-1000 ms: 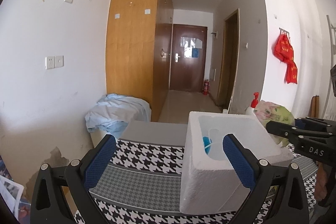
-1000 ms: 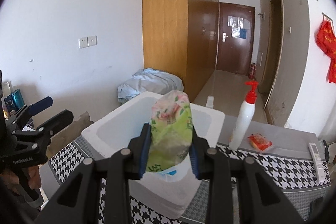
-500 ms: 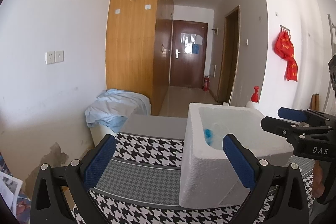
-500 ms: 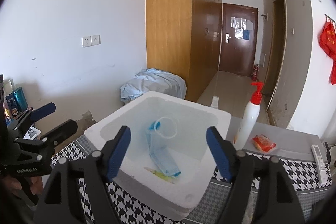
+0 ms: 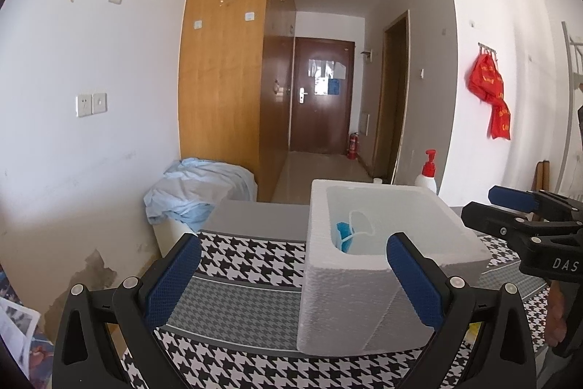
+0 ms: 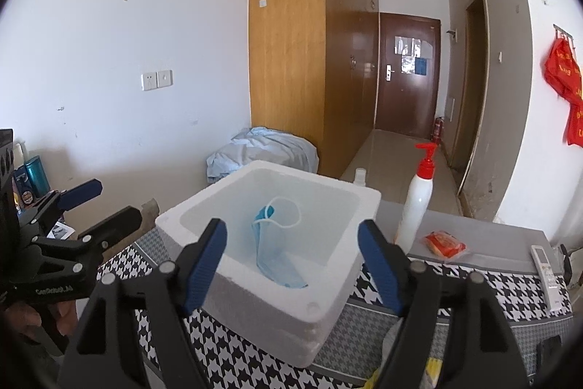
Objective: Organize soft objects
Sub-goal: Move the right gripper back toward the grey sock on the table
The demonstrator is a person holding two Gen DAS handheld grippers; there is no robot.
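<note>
A table draped in black-and-white houndstooth cloth fills the foreground of a white-walled room, with a tall wooden wardrobe and a dark door down the hallway behind it. On the cloth sits a white foam box, square, thick-walled and open at the top, its pebbled sides bright in the daylight. A heap of pale blue bedding lies on a low unit between the table and the wardrobe.

My right gripper hangs just above the near rim of the box, its blue-padded fingers spread wide with nothing between them. My left gripper is off to the left side of the box, fingers likewise spread and empty, one pad in front of the box wall, the other over the cloth.

Inside the box a light blue face mask leans against the inner wall, pleated and slumped, its white ear loop standing up in a curl. From the left wrist view only a corner of the mask and the loop show over the rim.

Right of the box stands a white pump bottle with a red top. Just beyond it a small red packet lies flat on the grey band of cloth, and a white remote control rests near the table's far right edge.
</note>
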